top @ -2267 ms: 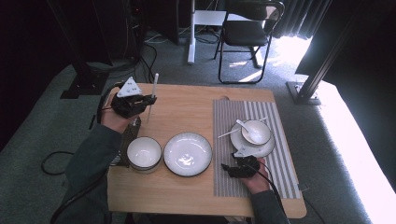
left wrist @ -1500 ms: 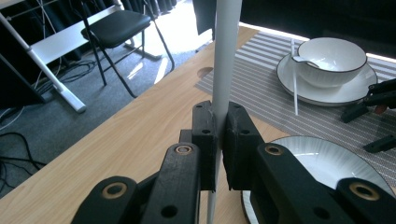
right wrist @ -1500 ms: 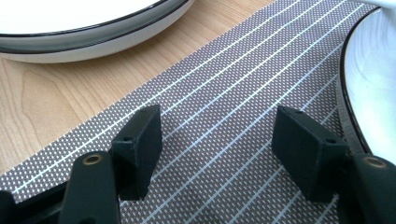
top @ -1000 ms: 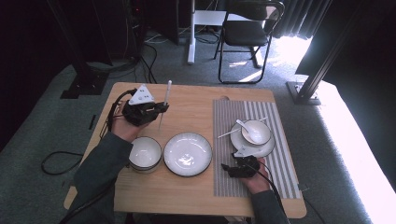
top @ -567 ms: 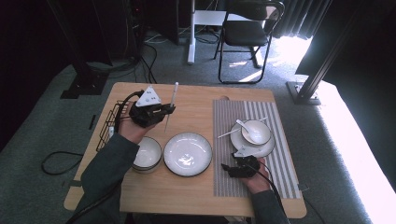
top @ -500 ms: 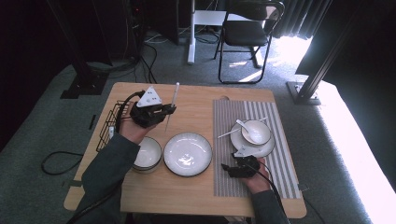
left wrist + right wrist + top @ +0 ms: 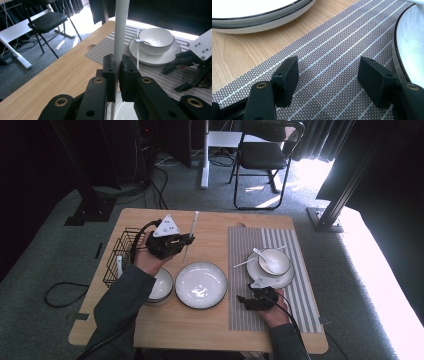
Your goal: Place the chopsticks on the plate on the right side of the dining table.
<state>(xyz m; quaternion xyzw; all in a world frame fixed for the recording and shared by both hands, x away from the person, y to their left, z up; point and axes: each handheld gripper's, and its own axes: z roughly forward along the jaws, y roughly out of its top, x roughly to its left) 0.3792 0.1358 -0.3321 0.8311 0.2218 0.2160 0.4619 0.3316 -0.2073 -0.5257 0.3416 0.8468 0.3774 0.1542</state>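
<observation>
Striped grey placemat [image 7: 280,275] is lying on the right part of the wooden table [image 7: 210,330], and the right gripper [image 7: 248,302] is resting low on its near left corner with its jaws standing wide apart and nothing between them. The right forearm is coming in from the near edge, with the hand wrapping the gripper body from behind and the jaws pointing left toward the wide plate [image 7: 201,284]. Just beyond that hand, a bowl with a spoon [image 7: 273,261] is sitting on a saucer on the mat. On the left, the sleeved left arm is reaching forward over a small bowl [image 7: 161,284], beside a wire basket [image 7: 120,256]. Farther on, the left gripper [image 7: 186,239] is hovering above the table, pointing right, its jaws clamping a white chopstick [image 7: 120,30] that is angling toward the far side.
</observation>
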